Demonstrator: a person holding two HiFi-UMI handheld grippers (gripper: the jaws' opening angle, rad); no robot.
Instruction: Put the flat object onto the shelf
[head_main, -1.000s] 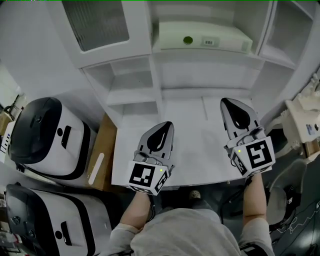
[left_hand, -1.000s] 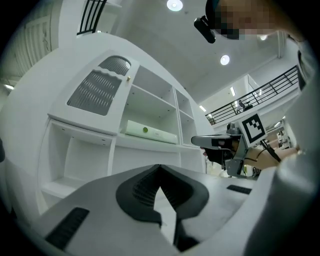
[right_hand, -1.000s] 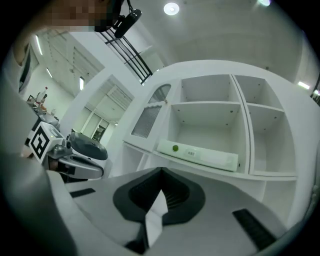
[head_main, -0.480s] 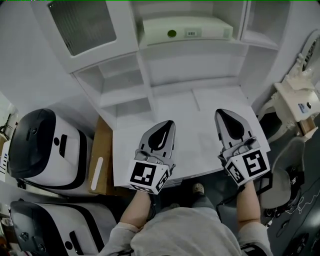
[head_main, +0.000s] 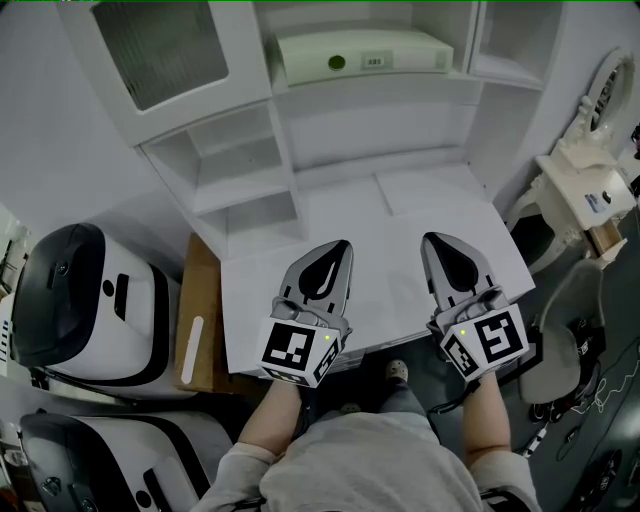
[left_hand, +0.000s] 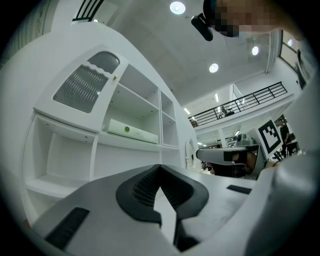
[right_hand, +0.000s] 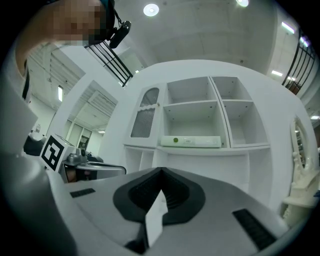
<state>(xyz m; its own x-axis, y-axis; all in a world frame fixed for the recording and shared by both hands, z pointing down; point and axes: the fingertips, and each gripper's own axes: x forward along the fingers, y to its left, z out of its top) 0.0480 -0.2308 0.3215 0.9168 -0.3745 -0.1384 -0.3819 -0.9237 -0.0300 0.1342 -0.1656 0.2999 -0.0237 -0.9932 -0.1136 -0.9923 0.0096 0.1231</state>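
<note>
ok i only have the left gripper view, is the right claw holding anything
Observer: No. The right gripper view shows the right claw shut, jaws together with nothing between them.
Operator: and what's down on the floor to my left, can't see there
Observer: In the head view, two white and black machines stand on the floor left of the white table.
</note>
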